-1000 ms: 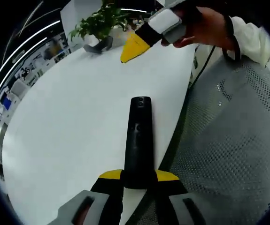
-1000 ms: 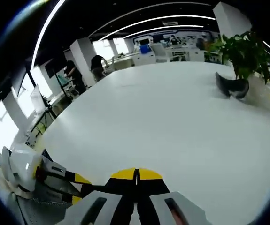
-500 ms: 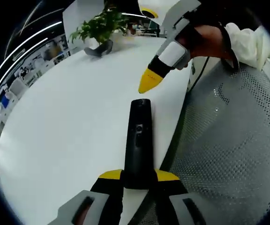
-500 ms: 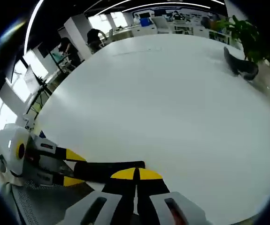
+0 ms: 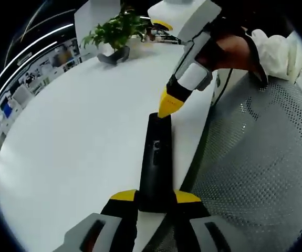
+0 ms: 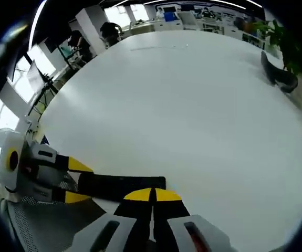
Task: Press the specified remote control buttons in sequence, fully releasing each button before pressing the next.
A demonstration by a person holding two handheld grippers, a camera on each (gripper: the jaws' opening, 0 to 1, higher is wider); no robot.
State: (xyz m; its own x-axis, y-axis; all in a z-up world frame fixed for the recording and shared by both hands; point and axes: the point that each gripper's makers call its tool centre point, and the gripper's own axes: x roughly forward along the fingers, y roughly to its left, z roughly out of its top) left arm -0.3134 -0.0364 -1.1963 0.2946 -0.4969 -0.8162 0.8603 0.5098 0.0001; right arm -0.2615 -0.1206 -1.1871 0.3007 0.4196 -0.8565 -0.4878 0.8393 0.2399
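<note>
A: Jaws? Left gripper (image 5: 155,197) clamped on the near end of the black remote control (image 5: 155,157), held above the white table (image 5: 77,136) edge.

B: Right gripper (image 5: 167,108) jaws together, yellow tips touching the remote's far end.

A: Potted plant (image 5: 114,31) stands well apart.

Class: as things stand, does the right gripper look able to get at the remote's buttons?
Probably yes. The right gripper, jaws shut, has its tip at the far end of the remote, which the left gripper holds button-side up, with nothing between.
</note>
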